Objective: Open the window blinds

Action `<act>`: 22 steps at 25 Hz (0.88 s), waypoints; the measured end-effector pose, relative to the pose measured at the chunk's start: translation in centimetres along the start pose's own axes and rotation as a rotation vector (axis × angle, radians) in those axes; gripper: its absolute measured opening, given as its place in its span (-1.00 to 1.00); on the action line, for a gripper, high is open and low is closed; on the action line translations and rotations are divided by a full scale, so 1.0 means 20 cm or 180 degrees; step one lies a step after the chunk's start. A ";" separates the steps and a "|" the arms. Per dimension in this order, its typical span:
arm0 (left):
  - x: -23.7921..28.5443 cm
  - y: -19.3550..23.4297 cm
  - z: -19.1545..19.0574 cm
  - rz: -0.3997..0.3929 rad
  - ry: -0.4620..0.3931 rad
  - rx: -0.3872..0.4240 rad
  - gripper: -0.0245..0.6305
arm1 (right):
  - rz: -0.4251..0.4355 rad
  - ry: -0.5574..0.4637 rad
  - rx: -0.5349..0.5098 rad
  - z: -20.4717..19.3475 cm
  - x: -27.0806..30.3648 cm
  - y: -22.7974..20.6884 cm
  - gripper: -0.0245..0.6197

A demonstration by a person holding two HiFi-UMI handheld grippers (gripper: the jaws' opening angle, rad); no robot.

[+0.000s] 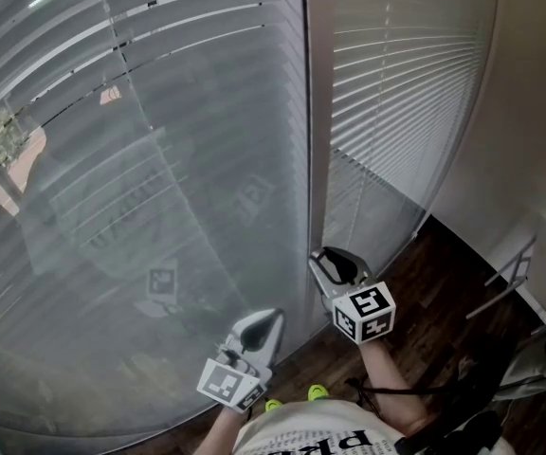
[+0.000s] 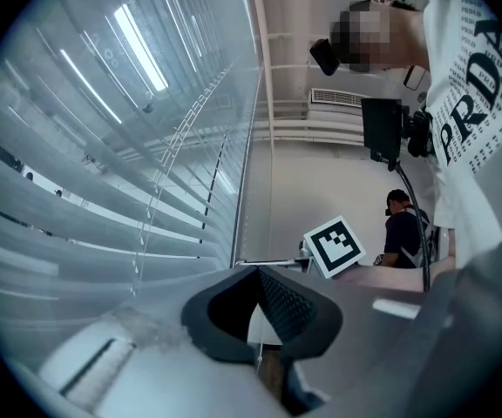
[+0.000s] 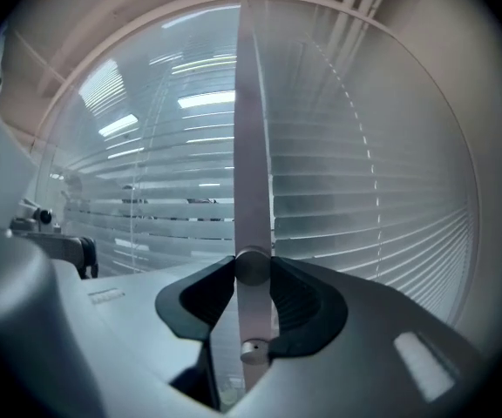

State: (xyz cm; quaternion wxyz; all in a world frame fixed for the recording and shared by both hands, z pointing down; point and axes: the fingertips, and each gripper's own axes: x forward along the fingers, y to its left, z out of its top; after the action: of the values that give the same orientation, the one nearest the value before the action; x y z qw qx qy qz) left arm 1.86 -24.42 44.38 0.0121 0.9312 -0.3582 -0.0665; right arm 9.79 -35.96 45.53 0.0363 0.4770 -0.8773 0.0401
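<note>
Clamped at their tips on a pale upright wand (image 3: 249, 146), the jaws of our right gripper (image 3: 252, 273) hold it just in front of the window blinds (image 3: 364, 216), whose slats run level on both sides of it. Our left gripper (image 2: 258, 270) has its jaws brought together at the tips. A thin pale strand (image 2: 255, 355) shows just behind them, though we cannot tell whether it is pinched. From our head view both grippers sit low and near each other at the foot of the window. The right one is beside the upright frame post (image 1: 317, 112) that parts the wide left blind (image 1: 159, 159) from the narrower right blind (image 1: 396, 93). Both blinds hang lowered almost to the dark wood floor (image 1: 434, 292). Another person in dark clothes (image 2: 403, 229) shows in the left gripper view's background.
</note>
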 end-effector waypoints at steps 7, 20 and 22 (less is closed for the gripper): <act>0.02 0.00 0.01 -0.0018 -0.0028 -0.0001 -0.95 | -0.0096 0.0220 -0.1603 0.05 -0.02 0.05 -0.43; 0.04 0.01 0.01 -0.0027 -0.0035 -0.0010 -0.95 | -0.0256 0.0541 -0.3970 -0.02 0.00 0.08 -0.49; 0.04 0.01 0.01 -0.0030 -0.0033 -0.0010 -0.95 | -0.0283 0.0529 -0.4075 -0.03 0.00 0.08 -0.50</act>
State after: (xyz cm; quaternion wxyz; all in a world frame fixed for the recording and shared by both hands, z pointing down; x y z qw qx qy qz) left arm 2.35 -25.08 44.20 0.0114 0.9325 -0.3537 -0.0720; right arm 8.47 -35.08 46.04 0.3830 0.3922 -0.7013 -0.4558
